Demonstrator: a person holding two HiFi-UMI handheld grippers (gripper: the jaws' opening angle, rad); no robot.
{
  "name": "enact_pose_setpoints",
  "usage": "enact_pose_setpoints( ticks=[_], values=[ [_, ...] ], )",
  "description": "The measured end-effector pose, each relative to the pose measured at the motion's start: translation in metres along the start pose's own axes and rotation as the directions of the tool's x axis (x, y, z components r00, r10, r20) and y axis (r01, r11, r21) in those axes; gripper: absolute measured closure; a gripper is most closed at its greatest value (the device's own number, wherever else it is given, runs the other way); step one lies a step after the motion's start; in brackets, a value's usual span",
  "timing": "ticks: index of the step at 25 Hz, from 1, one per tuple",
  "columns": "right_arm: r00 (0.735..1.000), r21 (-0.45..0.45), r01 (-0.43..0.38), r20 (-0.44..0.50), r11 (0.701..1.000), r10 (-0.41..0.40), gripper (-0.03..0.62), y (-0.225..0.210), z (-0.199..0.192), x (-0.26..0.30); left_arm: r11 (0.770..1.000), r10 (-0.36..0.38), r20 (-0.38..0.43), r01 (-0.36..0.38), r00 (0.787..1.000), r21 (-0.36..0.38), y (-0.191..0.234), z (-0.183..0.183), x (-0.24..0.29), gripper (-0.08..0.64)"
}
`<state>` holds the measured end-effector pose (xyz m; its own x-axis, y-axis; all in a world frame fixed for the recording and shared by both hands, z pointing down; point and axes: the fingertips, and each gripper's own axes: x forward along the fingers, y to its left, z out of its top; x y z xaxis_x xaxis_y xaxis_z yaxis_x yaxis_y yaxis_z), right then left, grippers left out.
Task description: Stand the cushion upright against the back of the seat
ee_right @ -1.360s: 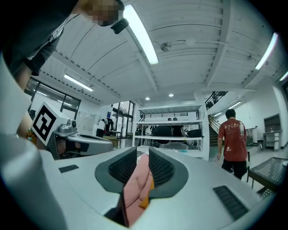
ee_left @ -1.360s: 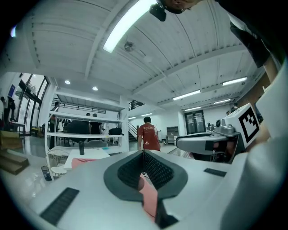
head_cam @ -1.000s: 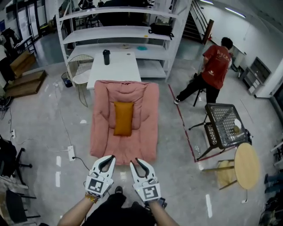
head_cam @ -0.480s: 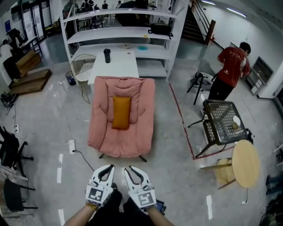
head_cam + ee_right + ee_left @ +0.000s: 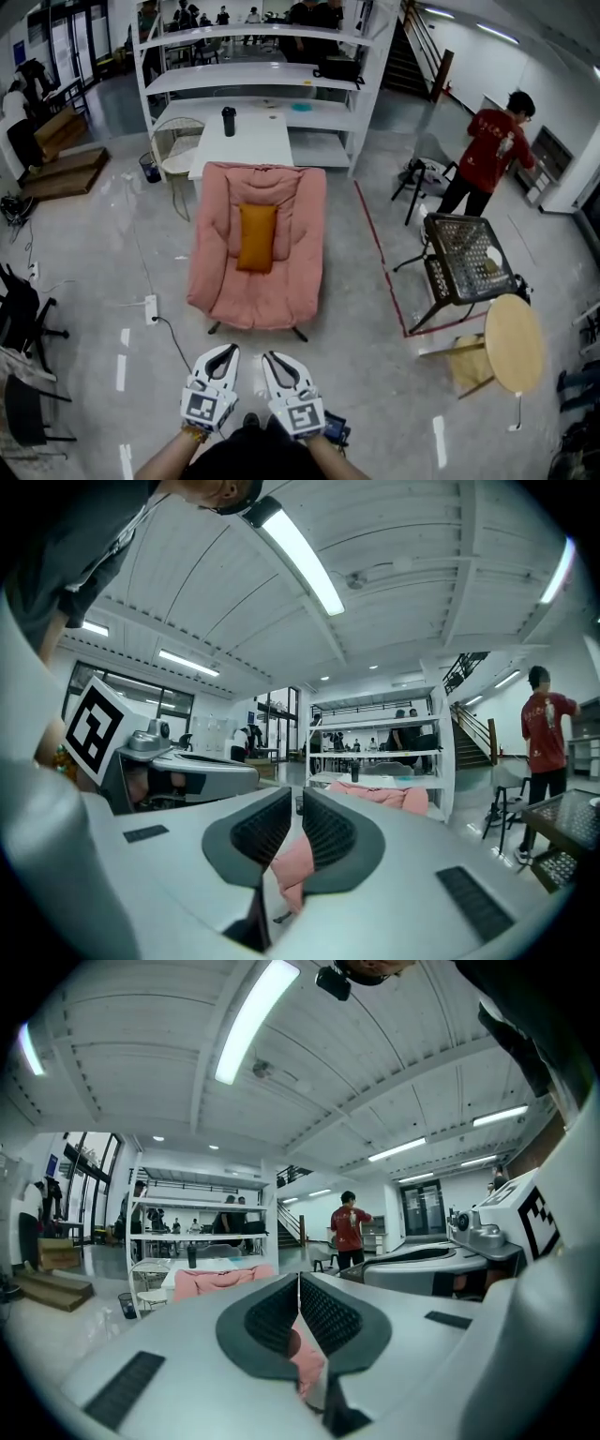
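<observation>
Cushion [image 5: 257, 238], one, on one armchair [image 5: 212, 281]; left hand-held gripper [image 5: 226, 349] together, right hand-held gripper [image 5: 272, 356] barely apart, just closing, empty.

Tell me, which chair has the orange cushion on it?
The pink armchair, centre; the cushion leans on its back. The black mesh chair has none.

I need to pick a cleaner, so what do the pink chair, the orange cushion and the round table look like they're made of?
Chair: soft padded fabric, matte, going by its puffy quilted folds. Cushion: probably cloth too, smooth and matte; the weave is too small to tell. Table: light wood or a wood-look top, judging by its pale, even tan surface.
</observation>
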<state>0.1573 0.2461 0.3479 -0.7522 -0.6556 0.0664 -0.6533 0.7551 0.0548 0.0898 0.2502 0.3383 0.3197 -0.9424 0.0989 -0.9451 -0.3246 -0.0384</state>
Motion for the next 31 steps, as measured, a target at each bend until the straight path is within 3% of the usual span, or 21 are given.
enact_pose_setpoints(
  ticks=[8,24,31],
  values=[
    [0.997,-0.018,0.068,-0.04,0.998,-0.069,0.577,0.009,-0.005,-0.002,1.0,-0.019,0.009,0.02,1.0,-0.015,0.002,-0.004,-0.011,0.546],
    [0.996,-0.049,0.012,-0.088,0.999,-0.016,0.577,0.053,-0.01,0.001,0.999,-0.021,0.004,0.021,1.0,-0.036,0.01,-0.008,-0.027,0.546],
    [0.997,-0.065,-0.018,-0.078,0.998,0.012,0.577,0.061,-0.006,0.014,0.999,0.01,-0.065,-0.012,0.998,-0.033,0.024,-0.003,-0.031,0.546]
  ],
)
